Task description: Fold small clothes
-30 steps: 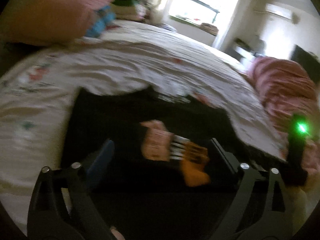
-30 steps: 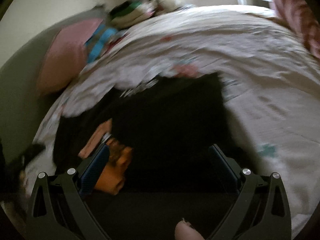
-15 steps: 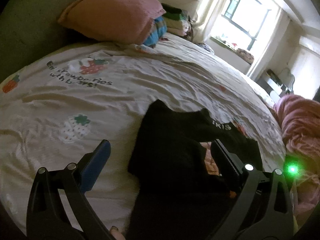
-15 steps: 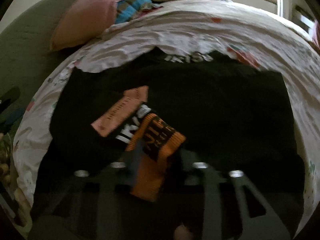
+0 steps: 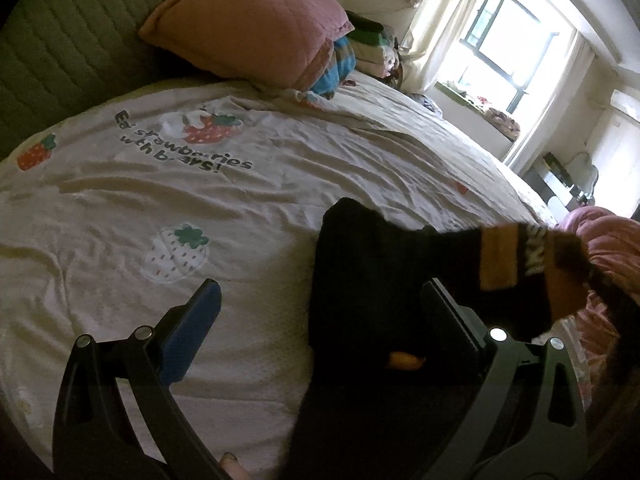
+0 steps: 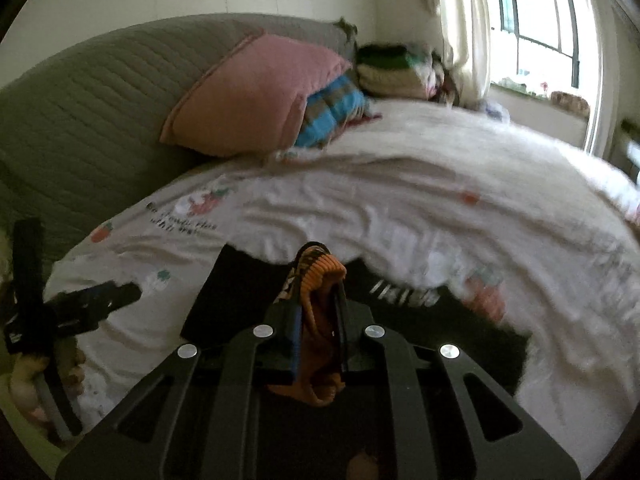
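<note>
A black garment [image 5: 360,280] lies flat on the strawberry-print bedsheet [image 5: 160,200]; it also shows in the right wrist view [image 6: 240,292] with white lettering near its far edge. My right gripper [image 6: 318,312] is shut on an orange and black sock [image 6: 320,280] and holds it raised above the garment. The sock shows in the left wrist view [image 5: 516,256] at the right, lifted and stretched. My left gripper [image 5: 320,312] is open and empty, low over the garment's left edge; it also shows in the right wrist view [image 6: 100,300] at the far left.
A pink pillow [image 5: 248,24] and folded clothes [image 5: 368,48] lie at the head of the bed against a green headboard [image 5: 60,40]. A pink blanket [image 5: 608,248] is bunched at the right. A window [image 5: 508,40] is beyond the bed.
My right gripper has closed on the orange and black sock and lifted it off the black garment. My left gripper stayed open and shifted a little.
</note>
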`<action>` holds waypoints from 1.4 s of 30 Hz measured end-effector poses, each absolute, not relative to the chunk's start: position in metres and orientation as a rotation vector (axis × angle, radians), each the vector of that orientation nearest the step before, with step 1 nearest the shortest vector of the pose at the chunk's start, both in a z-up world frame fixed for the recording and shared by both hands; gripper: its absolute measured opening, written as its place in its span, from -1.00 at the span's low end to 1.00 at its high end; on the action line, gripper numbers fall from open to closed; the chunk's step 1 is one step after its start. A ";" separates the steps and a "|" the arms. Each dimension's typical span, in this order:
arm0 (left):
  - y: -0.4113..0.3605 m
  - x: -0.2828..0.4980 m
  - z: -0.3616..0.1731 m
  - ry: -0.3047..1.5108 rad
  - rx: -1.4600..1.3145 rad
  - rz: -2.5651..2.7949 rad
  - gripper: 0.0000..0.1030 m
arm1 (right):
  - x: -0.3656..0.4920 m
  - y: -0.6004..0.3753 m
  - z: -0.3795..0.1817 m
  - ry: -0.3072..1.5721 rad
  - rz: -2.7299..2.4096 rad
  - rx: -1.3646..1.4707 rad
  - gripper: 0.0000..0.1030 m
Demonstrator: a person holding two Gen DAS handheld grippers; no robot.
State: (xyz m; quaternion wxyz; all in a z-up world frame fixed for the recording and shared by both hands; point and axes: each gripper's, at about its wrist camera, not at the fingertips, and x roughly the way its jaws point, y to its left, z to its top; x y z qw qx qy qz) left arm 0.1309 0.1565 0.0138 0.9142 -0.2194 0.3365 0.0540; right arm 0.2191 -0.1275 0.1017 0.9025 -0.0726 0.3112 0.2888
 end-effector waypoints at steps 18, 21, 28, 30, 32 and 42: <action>0.123 0.152 0.006 0.748 -0.376 0.055 0.81 | 0.242 -0.208 0.042 0.720 0.361 -0.117 -0.77; 0.108 0.164 0.003 0.770 -0.343 0.046 0.81 | 0.241 -0.212 0.034 0.728 0.350 -0.119 -0.77; 0.080 0.191 -0.003 0.810 -0.290 0.021 0.81 | 0.243 -0.218 0.023 0.756 0.323 -0.119 -0.77; 0.073 0.196 -0.004 0.816 -0.269 0.005 0.81 | 0.245 -0.220 0.019 0.767 0.314 -0.116 -0.77; 0.064 0.200 -0.006 0.821 -0.243 -0.014 0.81 | 0.246 -0.222 0.014 0.784 0.302 -0.117 -0.76; 0.049 0.211 -0.016 0.856 -0.201 -0.042 0.81 | 0.245 -0.228 0.007 0.793 0.236 -0.127 -0.56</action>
